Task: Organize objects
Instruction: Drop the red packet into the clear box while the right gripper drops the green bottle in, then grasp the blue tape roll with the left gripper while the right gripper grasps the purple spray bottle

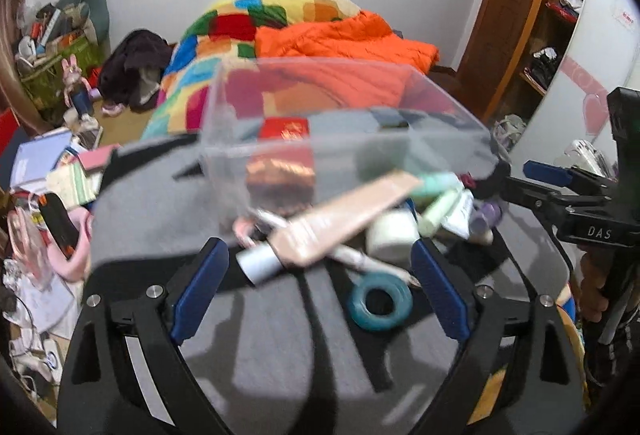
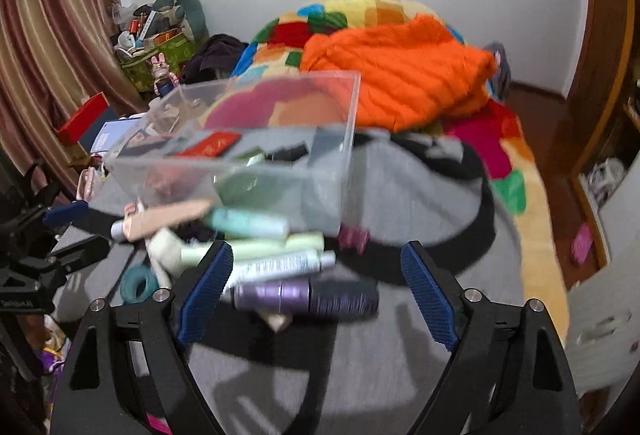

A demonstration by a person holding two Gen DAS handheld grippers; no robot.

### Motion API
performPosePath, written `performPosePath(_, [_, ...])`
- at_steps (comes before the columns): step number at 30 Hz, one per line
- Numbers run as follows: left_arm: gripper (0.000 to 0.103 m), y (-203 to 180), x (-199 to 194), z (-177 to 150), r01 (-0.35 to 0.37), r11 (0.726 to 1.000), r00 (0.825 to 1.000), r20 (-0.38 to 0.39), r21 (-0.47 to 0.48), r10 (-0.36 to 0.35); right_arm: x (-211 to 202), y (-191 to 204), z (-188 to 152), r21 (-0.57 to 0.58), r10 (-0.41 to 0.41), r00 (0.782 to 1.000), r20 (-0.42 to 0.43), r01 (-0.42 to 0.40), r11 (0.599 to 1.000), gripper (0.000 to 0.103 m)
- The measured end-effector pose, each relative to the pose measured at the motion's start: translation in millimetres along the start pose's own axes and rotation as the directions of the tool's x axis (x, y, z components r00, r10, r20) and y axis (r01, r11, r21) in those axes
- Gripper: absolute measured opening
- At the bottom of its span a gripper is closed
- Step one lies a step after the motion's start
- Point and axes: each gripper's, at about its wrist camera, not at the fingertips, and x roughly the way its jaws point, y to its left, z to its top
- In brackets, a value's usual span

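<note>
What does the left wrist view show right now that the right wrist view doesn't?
Only the left wrist view: the wooden shelves at right, and the right gripper side-on.

Only the right wrist view: the striped curtain, the small purple clip, and the left gripper side-on.

Both: the clear plastic bin, the pile of tubes, the teal tape roll, the orange blanket, each view's own jaws open.

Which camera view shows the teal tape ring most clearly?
The left wrist view: the teal tape ring lies whole, hole visible, between the open left gripper fingers. In the right wrist view it sits small at the left, partly hidden.
</note>
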Motion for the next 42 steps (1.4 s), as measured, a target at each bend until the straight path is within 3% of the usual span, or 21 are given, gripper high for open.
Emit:
performPosePath(10, [0.093,-25.1,17.7,-29.6,0.021,1.000,0.999,-0.041,0.004,-0.021,19.4,8.7,-18.7,-0.017,-0.008,0.999,-0.051,0.007,1.000,0.090])
performPosePath(16, [0.065,-28.8,26.0,-32.9,0.035,0.999,0.998,-0.047,0.011,-0.034,29.4,-5.3,-19.1,0.024,0.000,0.998,-0.069,0.002,1.000,0.090])
performPosePath(22, [0.041,-32.0,26.4,-35.9,0.051,0.998,0.998,-0.041,0.025,-0.050,31.1,-16.6,-22.1,0.074,0.058,0.997,-0.058,-0.054,0.996,0.089])
performPosePath(32, [0.040,-27.3,8.7,-36.1,0.035,0.999,0.999,-0.004,0.007,-0.035,22.8,-11.4,-21.3,0.031,0.031,1.000,-0.005,-0.031,0.999,0.089])
performPosePath(42, [0.040,-19.2,-13.5,-12.3,0.013,1.000,0.996,0.088,-0.001,-0.013,-14.9,-4.8,-2.1,0.012,0.013,0.995,0.095,-0.014,1.000,0.089])
